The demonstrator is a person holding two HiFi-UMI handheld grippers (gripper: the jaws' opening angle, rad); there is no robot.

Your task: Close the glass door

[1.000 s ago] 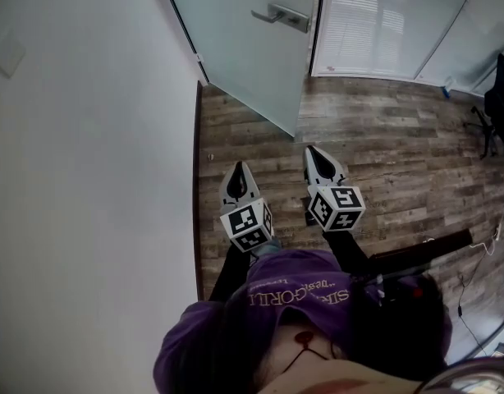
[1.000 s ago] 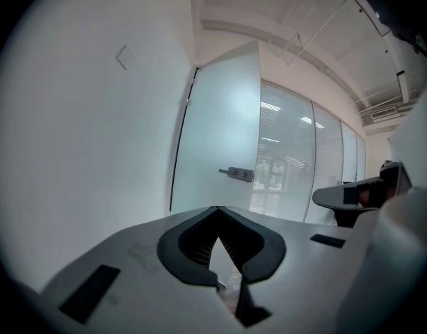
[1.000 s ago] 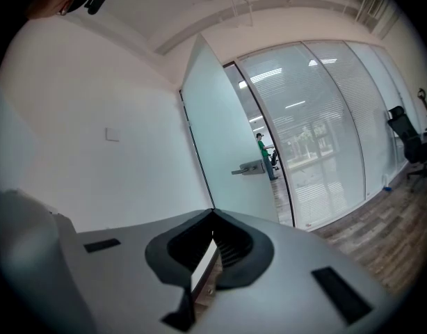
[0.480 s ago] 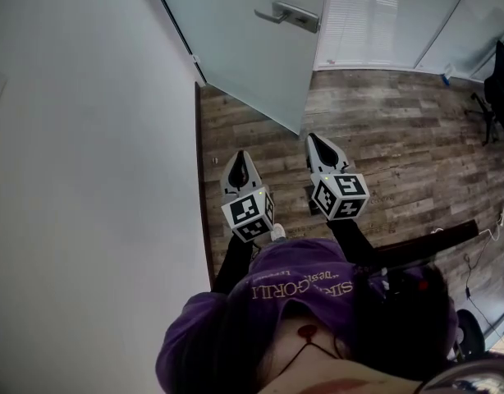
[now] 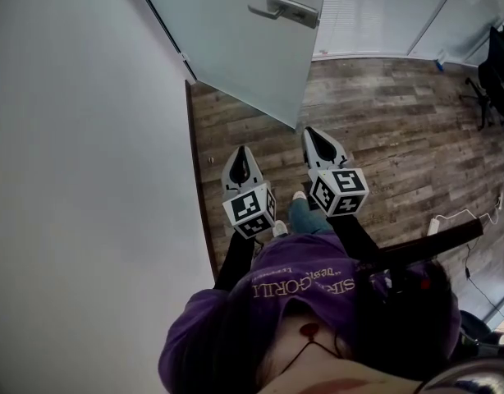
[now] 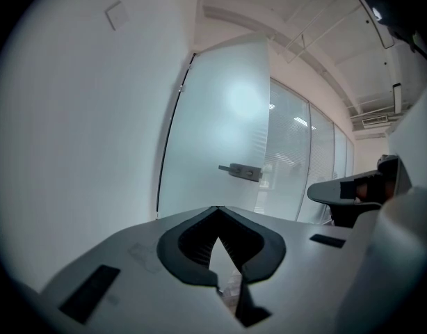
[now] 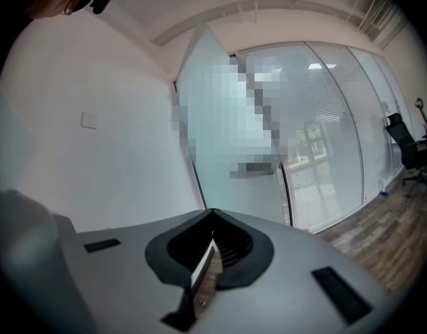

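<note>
The frosted glass door (image 5: 244, 39) stands open, swung out from the white wall, with a metal lever handle (image 5: 283, 9) near its free edge. My left gripper (image 5: 240, 151) is shut and empty, pointing along the floor toward the door's lower edge, well short of it. My right gripper (image 5: 310, 131) is beside it, also shut and empty, its tip near the door's bottom corner. In the left gripper view the door (image 6: 213, 117) and handle (image 6: 239, 171) lie ahead beyond the shut left gripper (image 6: 217, 208). In the right gripper view the right gripper (image 7: 212, 211) faces the door (image 7: 227, 186).
A white wall (image 5: 88, 138) runs along the left. Wood floor (image 5: 400, 130) spreads to the right. A glass partition with blinds (image 5: 375, 15) stands behind the door. An office chair (image 5: 498, 64) sits at far right, and a cable (image 5: 449, 218) lies on the floor.
Both grippers have moved forward along the wall toward the door, staying side by side and shut. The wall plate at the left has slid out of the head view.
</note>
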